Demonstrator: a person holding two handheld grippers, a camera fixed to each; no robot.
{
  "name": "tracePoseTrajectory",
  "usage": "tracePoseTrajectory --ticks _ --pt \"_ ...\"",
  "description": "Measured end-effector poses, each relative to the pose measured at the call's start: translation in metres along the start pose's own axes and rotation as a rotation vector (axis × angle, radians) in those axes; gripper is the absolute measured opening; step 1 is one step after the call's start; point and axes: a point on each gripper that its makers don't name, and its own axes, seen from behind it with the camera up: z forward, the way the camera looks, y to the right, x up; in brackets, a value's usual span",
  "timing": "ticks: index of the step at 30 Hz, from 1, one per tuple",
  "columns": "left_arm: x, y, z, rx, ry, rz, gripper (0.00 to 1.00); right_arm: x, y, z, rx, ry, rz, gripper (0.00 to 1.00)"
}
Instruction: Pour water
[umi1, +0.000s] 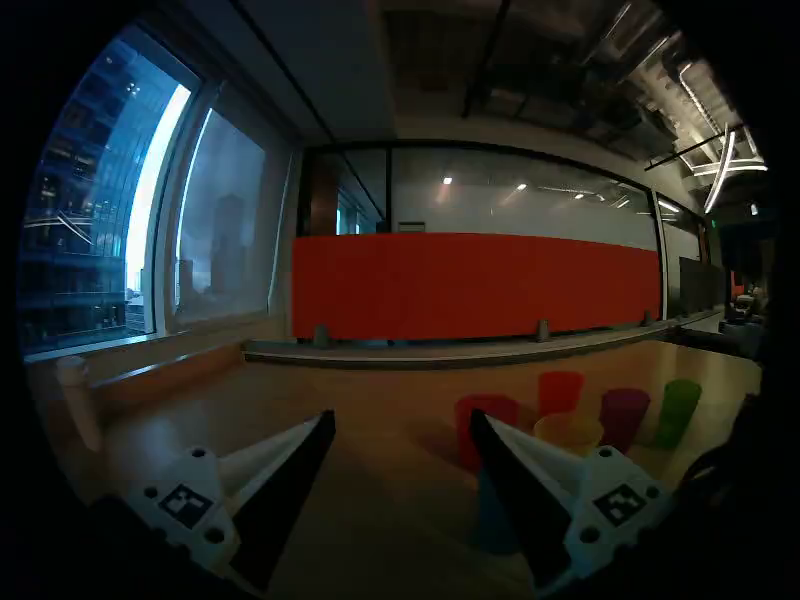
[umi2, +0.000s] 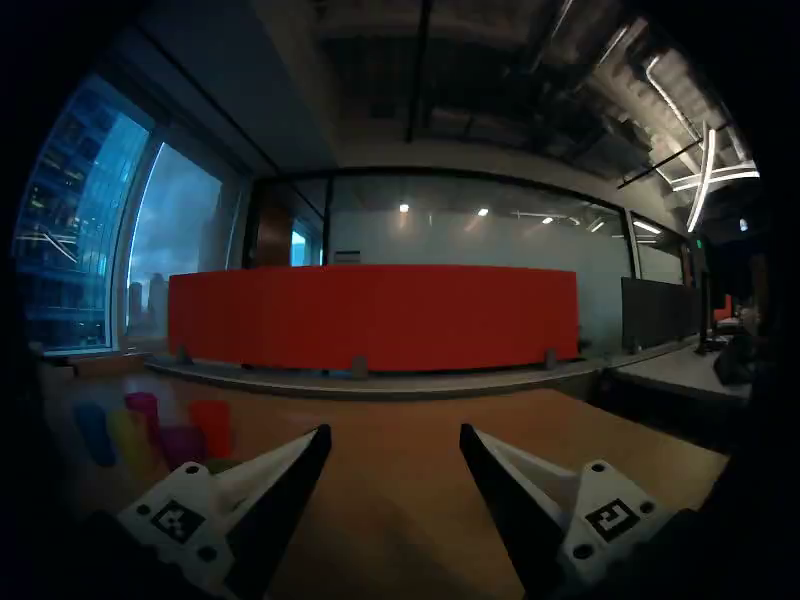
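Several coloured plastic cups stand in a cluster on a wooden table (umi1: 380, 520). In the left gripper view a red cup (umi1: 485, 425), an orange cup (umi1: 560, 388), a yellow cup (umi1: 567, 432), a purple cup (umi1: 624, 415) and a green cup (umi1: 678, 408) sit ahead to the right. A blue cup (umi1: 490, 515) is partly hidden behind the right-hand finger. My left gripper (umi1: 400, 422) is open and empty, short of the cups. In the right gripper view the cups, among them a blue cup (umi2: 92, 432) and a red cup (umi2: 211, 425), lie far left. My right gripper (umi2: 393, 435) is open over bare table (umi2: 400, 500).
A long red partition (umi1: 470, 285) with frosted glass above runs along the table's far edge. Large windows (umi1: 100, 230) stand to the left over a ledge. A darker desk (umi2: 680, 375) adjoins the table at the right. The room is dim.
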Motion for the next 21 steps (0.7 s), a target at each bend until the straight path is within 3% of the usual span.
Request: tracePoseTrajectory --ticks 21 --pt "0.000 0.000 -0.001 0.000 0.000 0.000 1.00 -0.017 0.003 0.006 -0.012 -0.044 -0.001 0.99"
